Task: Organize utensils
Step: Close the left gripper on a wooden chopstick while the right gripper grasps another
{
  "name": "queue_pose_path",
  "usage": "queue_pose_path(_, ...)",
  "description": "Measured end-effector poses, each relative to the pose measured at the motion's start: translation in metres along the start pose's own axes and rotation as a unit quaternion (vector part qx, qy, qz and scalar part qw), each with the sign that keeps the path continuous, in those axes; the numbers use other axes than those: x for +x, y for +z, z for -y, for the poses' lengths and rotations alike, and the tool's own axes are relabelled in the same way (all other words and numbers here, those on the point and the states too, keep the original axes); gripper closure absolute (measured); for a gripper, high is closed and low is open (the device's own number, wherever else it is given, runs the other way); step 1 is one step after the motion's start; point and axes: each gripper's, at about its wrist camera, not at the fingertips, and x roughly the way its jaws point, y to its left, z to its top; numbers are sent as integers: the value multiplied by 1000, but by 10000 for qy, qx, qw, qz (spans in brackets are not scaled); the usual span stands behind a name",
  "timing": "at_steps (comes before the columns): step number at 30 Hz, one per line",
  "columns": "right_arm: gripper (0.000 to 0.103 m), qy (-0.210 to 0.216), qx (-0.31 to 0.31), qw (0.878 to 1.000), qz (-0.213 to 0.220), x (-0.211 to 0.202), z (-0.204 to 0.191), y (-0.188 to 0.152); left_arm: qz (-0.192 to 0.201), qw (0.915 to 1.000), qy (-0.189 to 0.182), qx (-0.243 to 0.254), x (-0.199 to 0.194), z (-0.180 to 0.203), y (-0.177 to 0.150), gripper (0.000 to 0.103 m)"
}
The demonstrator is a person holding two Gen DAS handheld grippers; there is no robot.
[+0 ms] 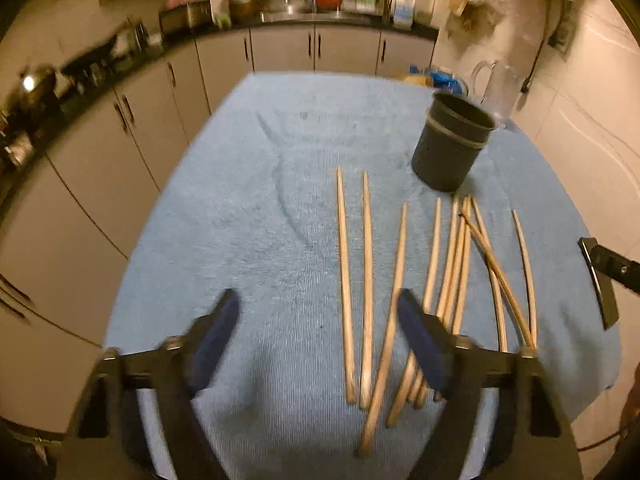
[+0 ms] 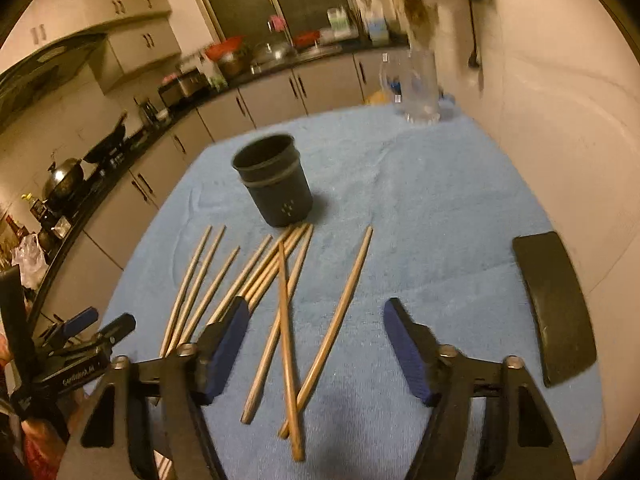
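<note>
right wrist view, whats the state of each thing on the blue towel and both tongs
dark holder cup: upright, nothing seen inside
wooden chopsticks: loose on towel, some crossed
clear pitcher: upright
black pad: lying flat
left tongs: open, holding nothing
right tongs: open, holding nothing

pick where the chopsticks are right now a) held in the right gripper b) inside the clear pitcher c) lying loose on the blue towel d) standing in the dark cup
c: the wooden chopsticks lie scattered flat on the blue towel, near the base of the dark cup, and neither gripper's open jaws hold one.
</note>
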Motion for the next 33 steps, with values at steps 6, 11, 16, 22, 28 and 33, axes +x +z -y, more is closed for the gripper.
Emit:
queue_pose_path(6,60,-61,441,9965,-706,52,19,34,-735,9958,-468,-284,45,-15,43,62)
queue_pose_path(11,64,-180,599,9922,-1075,88,25,53,-1079,9920,-567,-315,79,-10,67,75)
queue_pose_path(16,67,-399,528,9897,-1272,110,28,65,-1361,9887,-565,-270,109,-8,79,84)
queue_pose_path(22,69,-616,504,9859,-1474,127,34,68,-1440,9879,-574,-99,125,3,87,84)
queue_pose_path(28,73,-829,395,9818,-1660,142,36,71,-1383,9895,-402,107,128,14,92,85)
queue_pose_path(33,89,-919,157,9818,-1652,148,23,69,-1319,9905,-242,311,129,22,92,97)
